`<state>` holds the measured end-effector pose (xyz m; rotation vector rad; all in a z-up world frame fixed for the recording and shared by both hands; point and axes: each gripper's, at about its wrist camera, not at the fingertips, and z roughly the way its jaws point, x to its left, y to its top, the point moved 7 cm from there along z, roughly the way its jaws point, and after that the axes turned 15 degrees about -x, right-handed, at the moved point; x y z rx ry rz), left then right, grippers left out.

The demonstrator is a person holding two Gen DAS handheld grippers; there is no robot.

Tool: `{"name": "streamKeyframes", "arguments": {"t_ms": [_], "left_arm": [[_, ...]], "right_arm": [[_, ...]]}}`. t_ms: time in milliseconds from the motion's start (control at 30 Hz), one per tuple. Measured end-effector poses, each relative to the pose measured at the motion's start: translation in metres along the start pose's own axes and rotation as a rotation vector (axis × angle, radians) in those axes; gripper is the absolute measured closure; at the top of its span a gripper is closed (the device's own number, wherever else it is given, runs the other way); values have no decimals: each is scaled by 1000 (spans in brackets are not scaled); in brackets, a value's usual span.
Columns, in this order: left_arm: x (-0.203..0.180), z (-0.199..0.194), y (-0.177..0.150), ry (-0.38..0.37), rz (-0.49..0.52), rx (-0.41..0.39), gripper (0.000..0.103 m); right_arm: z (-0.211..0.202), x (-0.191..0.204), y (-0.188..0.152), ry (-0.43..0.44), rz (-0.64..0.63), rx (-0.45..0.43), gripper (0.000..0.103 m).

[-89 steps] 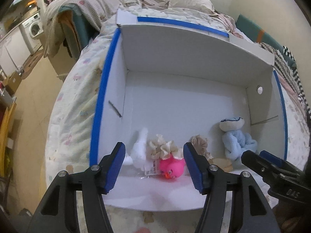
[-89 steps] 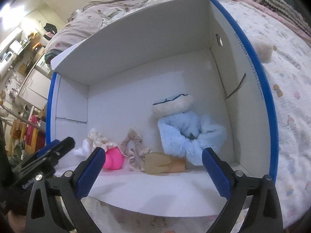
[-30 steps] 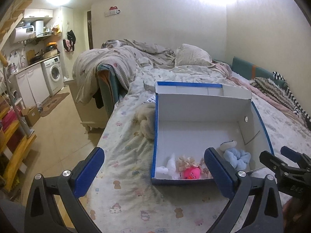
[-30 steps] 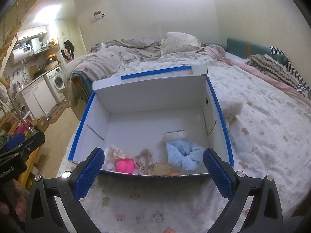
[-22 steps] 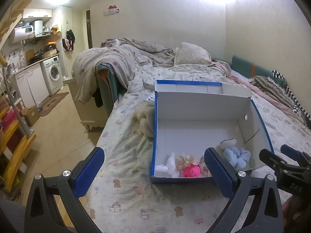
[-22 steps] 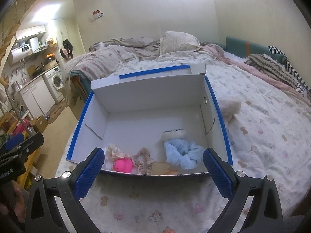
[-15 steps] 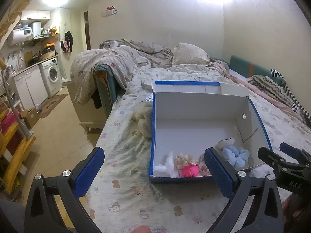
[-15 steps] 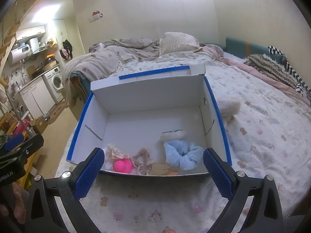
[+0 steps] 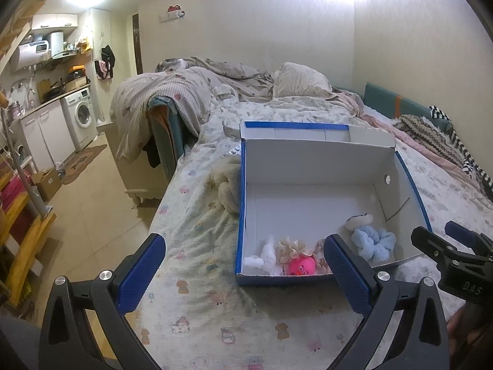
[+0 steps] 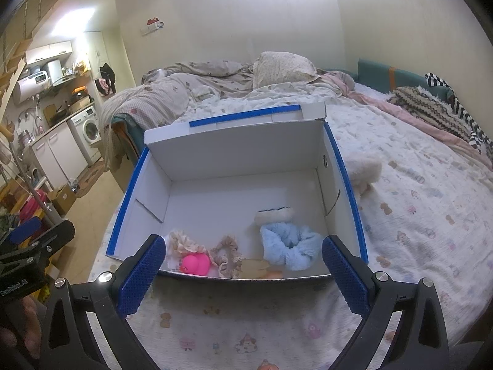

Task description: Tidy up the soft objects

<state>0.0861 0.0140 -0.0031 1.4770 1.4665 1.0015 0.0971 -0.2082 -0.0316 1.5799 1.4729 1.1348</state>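
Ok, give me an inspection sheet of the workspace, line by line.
Surface: bed with printed sheet.
Job's things: open white box; pink duck, blue scrunchie, beige scrunchie, cream ruffled scrunchie lie along its near wall.
Clutter: cream plush outside the box's right wall; another fluffy piece outside its left.
Grippers: left tongs and right tongs open, empty, short of the box.
Cables: nothing seen.
Surroundings: rumpled duvet, washing machine.
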Motion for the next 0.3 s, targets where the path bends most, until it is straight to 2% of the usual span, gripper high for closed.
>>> {"name": "streamKeyframes", "arguments": {"t_ms": [300], "left_arm": [[0,0,-2,6,11,1,0]], "right_arm": [[0,0,1,-1,0,-2,0]]}}
